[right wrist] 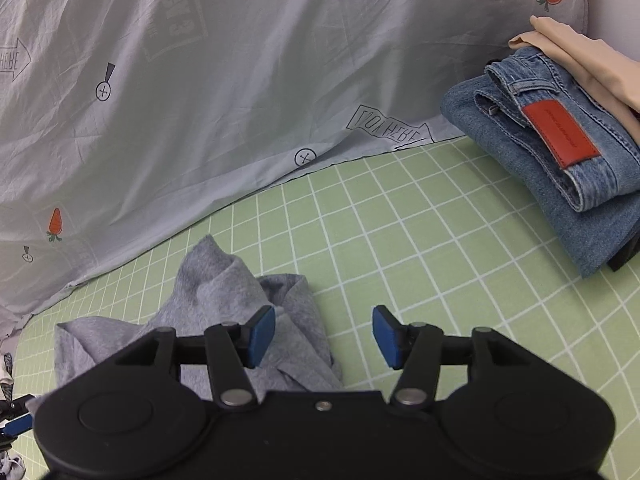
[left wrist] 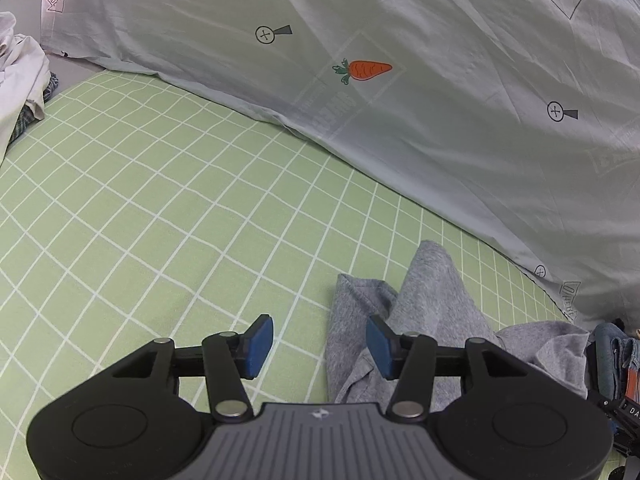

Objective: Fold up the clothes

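Both the left gripper [left wrist: 319, 346] and right gripper [right wrist: 324, 337] hang released over the crumpled grey knit garment [right wrist: 240, 312] at lower centre (unfolded, likely next after the folded blue jeans [right wrist: 560, 152]).

Crumpled garment [right wrist: 240, 320] on the sheet [right wrist: 400, 240], quilt [right wrist: 200, 100] behind, folded jeans [right wrist: 560, 152] right.

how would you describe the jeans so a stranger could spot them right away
On the green checked sheet, look to the far right, by the pale duvet. The jeans lie folded under a beige garment: the only blue denim, with an orange-red patch.
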Motion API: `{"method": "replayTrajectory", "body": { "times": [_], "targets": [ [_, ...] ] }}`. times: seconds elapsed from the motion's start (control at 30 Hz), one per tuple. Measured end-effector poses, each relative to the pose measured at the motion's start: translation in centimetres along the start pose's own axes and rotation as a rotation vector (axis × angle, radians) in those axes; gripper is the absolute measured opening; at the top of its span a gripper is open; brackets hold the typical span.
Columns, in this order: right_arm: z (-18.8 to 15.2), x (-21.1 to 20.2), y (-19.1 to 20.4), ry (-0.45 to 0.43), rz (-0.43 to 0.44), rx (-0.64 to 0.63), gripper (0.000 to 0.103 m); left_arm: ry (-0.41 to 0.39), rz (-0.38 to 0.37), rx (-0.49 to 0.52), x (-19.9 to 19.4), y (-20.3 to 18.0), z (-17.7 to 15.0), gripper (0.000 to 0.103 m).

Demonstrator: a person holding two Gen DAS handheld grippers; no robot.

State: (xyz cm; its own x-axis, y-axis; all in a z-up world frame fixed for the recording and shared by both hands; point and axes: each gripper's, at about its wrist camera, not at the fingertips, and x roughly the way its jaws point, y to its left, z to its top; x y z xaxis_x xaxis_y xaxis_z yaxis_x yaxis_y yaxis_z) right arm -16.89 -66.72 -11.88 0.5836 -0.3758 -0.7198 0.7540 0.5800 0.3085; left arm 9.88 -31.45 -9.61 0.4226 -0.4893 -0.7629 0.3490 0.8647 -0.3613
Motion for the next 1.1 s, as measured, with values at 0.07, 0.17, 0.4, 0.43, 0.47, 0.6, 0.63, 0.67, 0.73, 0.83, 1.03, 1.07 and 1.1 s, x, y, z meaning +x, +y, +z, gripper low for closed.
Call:
{"method": "replayTrajectory", "body": {
  "times": [0.07, 0.17, 0.4, 0.43, 0.47, 0.6, 0.63, 0.67, 0.73, 0.83, 1.03, 1.07, 1.1],
  "targets": [
    [-0.7, -0.4, 0.6, -0.012, 0.002, -0.031, 0.053, 0.008, -0.014, -0.01, -0.2, 0.3, -0.6, 0.053],
    [-0.8, -0.9, 1.7, -0.047, 0.011, -0.097, 0.051, 0.009, -0.037, 0.034, -0.1, -0.5, -1.1, 0.053],
    [0.1, 0.1, 4.7, -0.078, 0.081, -0.229, 0.051, 0.014, -0.083, 0.209, 3.1, -5.3, -0.9, 0.053],
    [0.2, 0.5, 5.1, -0.072, 0.089, -0.243, 0.051, 0.018, -0.089, 0.224, 3.8, -6.0, -0.9, 0.053],
    [0.2, 1.0, 5.4, -0.062, 0.093, -0.258, 0.051, 0.023, -0.089, 0.224, 4.4, -6.3, -0.8, 0.052],
    [0.2, 3.1, 5.9, -0.026, 0.098, -0.311, 0.024, 0.042, -0.083, 0.212, 6.4, -7.1, -0.7, 0.017],
    [0.2, 3.4, 5.9, -0.023, 0.103, -0.314, 0.017, 0.033, -0.08, 0.209, 6.3, -7.0, -0.7, 0.009],
    [0.4, 3.5, 5.6, -0.029, 0.108, -0.304, 0.013, 0.025, -0.077, 0.205, 6.2, -6.9, -0.6, 0.008],
    [1.1, 3.0, 4.8, -0.069, 0.11, -0.275, 0.006, -0.006, -0.072, 0.186, 5.4, -6.6, -0.3, 0.007],
    [2.6, 1.6, 2.7, -0.144, 0.072, -0.207, 0.003, -0.069, -0.086, 0.1, 3.0, -5.3, 0.9, 0.007],
    [3.3, 2.8, 0.0, -0.12, 0.062, -0.082, 0.005, -0.085, -0.111, -0.033, 3.8, -3.5, 2.1, 0.009],
    [3.2, 3.5, 0.1, -0.086, 0.032, -0.073, 0.011, -0.046, -0.088, -0.048, 4.8, -3.4, 2.0, 0.009],
    [3.1, 4.2, 0.2, -0.052, 0.002, -0.065, 0.017, -0.006, -0.065, -0.064, 5.9, -3.2, 1.8, 0.011]
  ]
}}
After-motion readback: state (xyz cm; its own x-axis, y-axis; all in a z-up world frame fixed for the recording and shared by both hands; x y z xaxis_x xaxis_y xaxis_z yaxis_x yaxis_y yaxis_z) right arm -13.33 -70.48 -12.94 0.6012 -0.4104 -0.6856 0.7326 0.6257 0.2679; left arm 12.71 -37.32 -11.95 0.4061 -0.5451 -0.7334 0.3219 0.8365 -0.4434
